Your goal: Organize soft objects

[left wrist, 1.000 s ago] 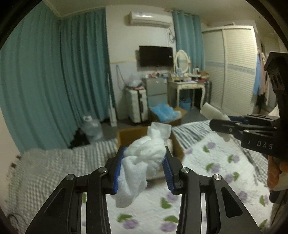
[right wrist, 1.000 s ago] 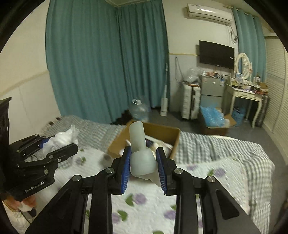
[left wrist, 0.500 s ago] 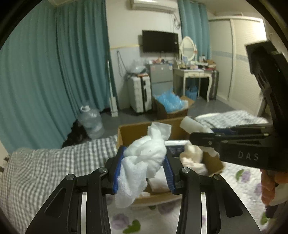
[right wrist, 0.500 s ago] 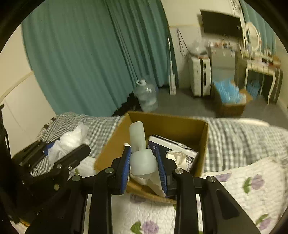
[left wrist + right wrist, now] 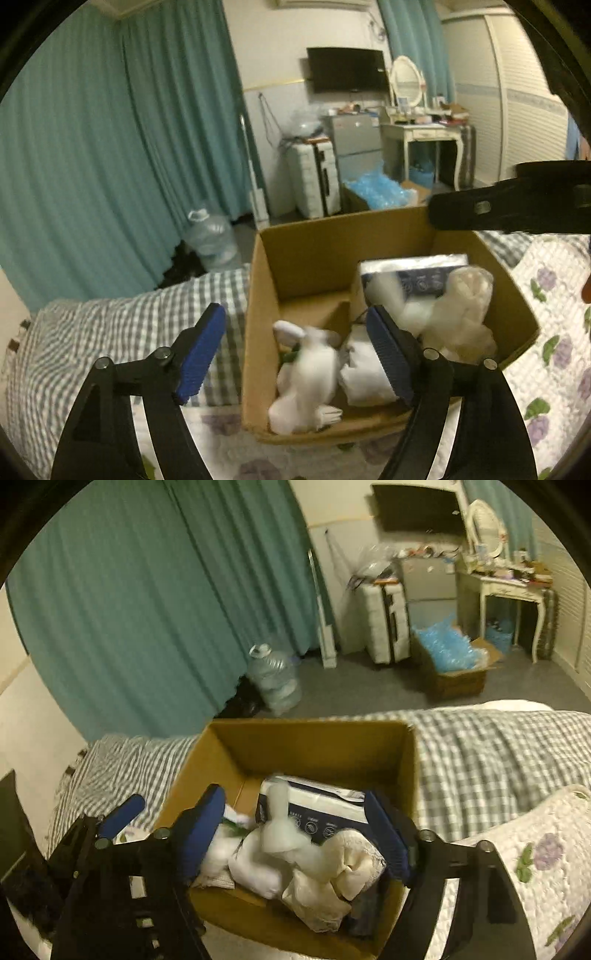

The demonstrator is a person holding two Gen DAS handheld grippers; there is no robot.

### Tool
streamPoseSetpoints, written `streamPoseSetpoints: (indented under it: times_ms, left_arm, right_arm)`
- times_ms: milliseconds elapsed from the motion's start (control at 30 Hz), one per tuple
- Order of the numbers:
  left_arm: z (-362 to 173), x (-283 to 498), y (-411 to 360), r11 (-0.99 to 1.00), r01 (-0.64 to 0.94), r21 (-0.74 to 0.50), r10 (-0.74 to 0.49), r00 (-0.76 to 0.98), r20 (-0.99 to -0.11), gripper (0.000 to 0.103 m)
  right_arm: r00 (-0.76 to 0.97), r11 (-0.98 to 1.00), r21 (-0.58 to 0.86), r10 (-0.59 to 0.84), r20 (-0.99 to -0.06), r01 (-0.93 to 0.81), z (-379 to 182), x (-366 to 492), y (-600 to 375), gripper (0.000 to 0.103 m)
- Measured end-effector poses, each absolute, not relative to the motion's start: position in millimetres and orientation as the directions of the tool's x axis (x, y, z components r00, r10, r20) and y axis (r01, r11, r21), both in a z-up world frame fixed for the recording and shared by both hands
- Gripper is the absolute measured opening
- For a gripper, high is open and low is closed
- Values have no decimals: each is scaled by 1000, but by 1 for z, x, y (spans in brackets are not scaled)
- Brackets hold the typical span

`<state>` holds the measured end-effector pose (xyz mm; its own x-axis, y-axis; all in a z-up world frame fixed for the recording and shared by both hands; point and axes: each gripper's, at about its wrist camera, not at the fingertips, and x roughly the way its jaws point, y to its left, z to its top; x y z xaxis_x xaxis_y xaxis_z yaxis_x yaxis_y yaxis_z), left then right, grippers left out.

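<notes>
- The left tool [image 5: 295,354] hangs over the near-left corner of the cardboard box [image 5: 258,332], its blue pads [image 5: 201,354] spread wide with nothing between them.
- Just below that gap, a white knotted cloth bundle [image 5: 306,384] lies blurred inside the box against its left wall, beside a folded white cloth [image 5: 364,373].
- The right tool [image 5: 295,834] is also spread wide and empty, poised above the near side of the same box [image 5: 406,760]; from the left wrist view only its dark finger [image 5: 517,210] crosses the box's far-right rim.
- Under the right tool, a pale translucent soft piece with a narrow neck [image 5: 280,830] sits on top of the pile, smeared by motion.
- Around it in the box – white rolled cloths [image 5: 255,867] to the left, a cream crumpled fabric [image 5: 343,864] to the right and front, and behind them a flat white and dark blue packet [image 5: 325,808] leaning toward the back wall.
- The far half of the box floor [image 5: 314,306] shows bare cardboard.
- The box rests on the bed, on a grey checked blanket [image 5: 498,760], with a white quilt printed with purple flowers [image 5: 535,856] at the near right.
- Beyond the bed – teal curtains [image 5: 147,590], a clear water jug [image 5: 275,679] on the floor, a white suitcase [image 5: 384,620], and an open carton of blue plastic wrap [image 5: 450,650] near a white dressing table [image 5: 506,579].
</notes>
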<state>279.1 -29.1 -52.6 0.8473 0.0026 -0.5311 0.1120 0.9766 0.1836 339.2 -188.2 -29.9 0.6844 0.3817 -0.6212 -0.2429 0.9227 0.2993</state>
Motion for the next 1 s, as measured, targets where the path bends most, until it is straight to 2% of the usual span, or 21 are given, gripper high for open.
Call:
streamPoseSetpoints:
  times_ms: [100,300,333,433,567,633,767,1000]
  left_arm:
    - [-40,271,-25,982,96,162,4,849,-528,80]
    - [24,214,-22,987,77,138,-9,900,-436,80]
    - [40,201,-20,988,77,135,-15,912,-411,81]
    - [88,155,-15,988,78,131,-34,950,-310,94]
    - [143,85,-6,991,66,120,-47,986,-158,98]
    - [164,59,-1,992,65,111,-52,992,-112,99]
    - [191,7,8,995,42,91,-41,999,-15,101]
    - [189,-37,18,999,29,42,-33,996,87,101]
  right_arm:
    - [709,923,300,378,-596,-240,-8,319,-199,78]
    - [804,947,228,312,-507,-225,74,247,-212,82]
    - [828,954,201,295,-477,-224,93,227,-214,83]
    - [876,966,133,256,-408,-220,138,177,-216,92]
    - [932,979,53,205,-298,-198,191,107,-220,102]
    - [956,982,20,187,-228,-188,211,71,-221,102]
    - [975,981,-24,190,-118,-194,230,13,-221,103]
    - [983,981,-72,180,-41,-182,218,-35,-216,103]
